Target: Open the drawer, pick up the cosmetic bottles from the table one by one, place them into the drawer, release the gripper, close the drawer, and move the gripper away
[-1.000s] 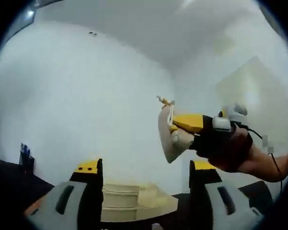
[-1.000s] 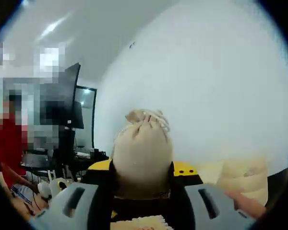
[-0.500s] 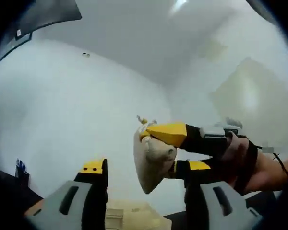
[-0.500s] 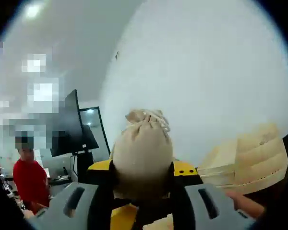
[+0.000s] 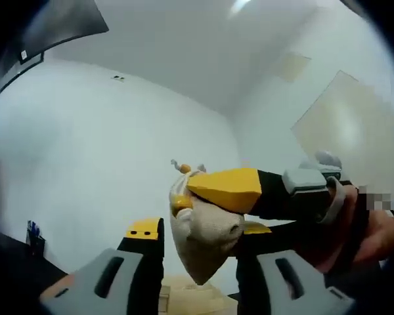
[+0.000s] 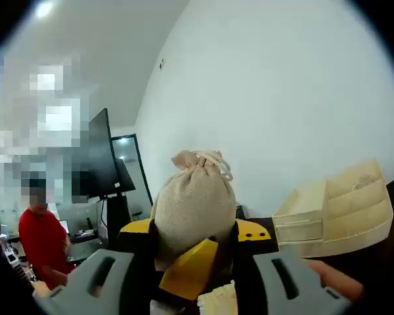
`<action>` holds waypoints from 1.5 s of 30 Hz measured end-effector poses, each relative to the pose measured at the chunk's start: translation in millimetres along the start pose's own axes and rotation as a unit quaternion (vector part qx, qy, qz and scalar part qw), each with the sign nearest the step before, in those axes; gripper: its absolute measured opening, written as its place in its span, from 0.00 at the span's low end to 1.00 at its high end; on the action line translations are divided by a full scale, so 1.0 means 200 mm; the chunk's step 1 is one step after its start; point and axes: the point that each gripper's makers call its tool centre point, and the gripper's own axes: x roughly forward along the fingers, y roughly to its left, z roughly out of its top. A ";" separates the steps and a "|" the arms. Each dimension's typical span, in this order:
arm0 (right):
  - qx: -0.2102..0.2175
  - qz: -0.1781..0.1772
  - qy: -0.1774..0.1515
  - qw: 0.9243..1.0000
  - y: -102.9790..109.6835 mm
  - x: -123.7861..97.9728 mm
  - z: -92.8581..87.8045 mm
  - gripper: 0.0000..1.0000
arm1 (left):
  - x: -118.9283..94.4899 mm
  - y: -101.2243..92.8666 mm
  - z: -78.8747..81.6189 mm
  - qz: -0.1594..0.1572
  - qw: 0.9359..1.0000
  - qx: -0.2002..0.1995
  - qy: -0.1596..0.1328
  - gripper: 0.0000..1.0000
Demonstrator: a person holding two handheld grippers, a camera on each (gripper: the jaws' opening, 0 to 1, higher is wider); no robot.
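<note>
In the left gripper view, the left gripper stands with jaws spread and empty, while the right gripper reaches in from the right, pinching a small beige cloth drawstring pouch held up against a white wall.

The right gripper view adds the pale wooden drawer unit at right and a person in red (far left) beside dark monitors; a yellow jaw tip crosses under the pouch.
</note>
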 end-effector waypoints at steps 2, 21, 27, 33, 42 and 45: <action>-0.003 0.003 0.005 1.000 0.01 0.00 -0.02 0.42 | -0.01 0.00 0.00 0.007 1.000 0.005 0.001 0.36; -0.018 0.044 0.015 0.999 0.04 -0.01 0.14 0.54 | -0.12 0.02 0.00 -0.016 1.000 0.015 0.011 0.32; -0.013 0.040 0.057 0.997 0.01 0.04 0.10 0.40 | -0.13 0.00 0.00 -0.025 0.999 0.030 0.013 0.32; -0.005 0.054 0.064 0.997 0.05 0.04 0.08 0.28 | -0.14 -0.01 -0.01 -0.031 0.999 0.037 0.021 0.32; -0.007 0.051 0.051 0.997 0.03 0.03 0.09 0.14 | -0.15 0.01 -0.01 -0.031 0.999 0.026 0.020 0.32; -0.009 0.051 0.049 0.997 0.03 0.03 0.09 0.13 | -0.15 0.00 -0.02 -0.033 0.999 0.027 0.022 0.32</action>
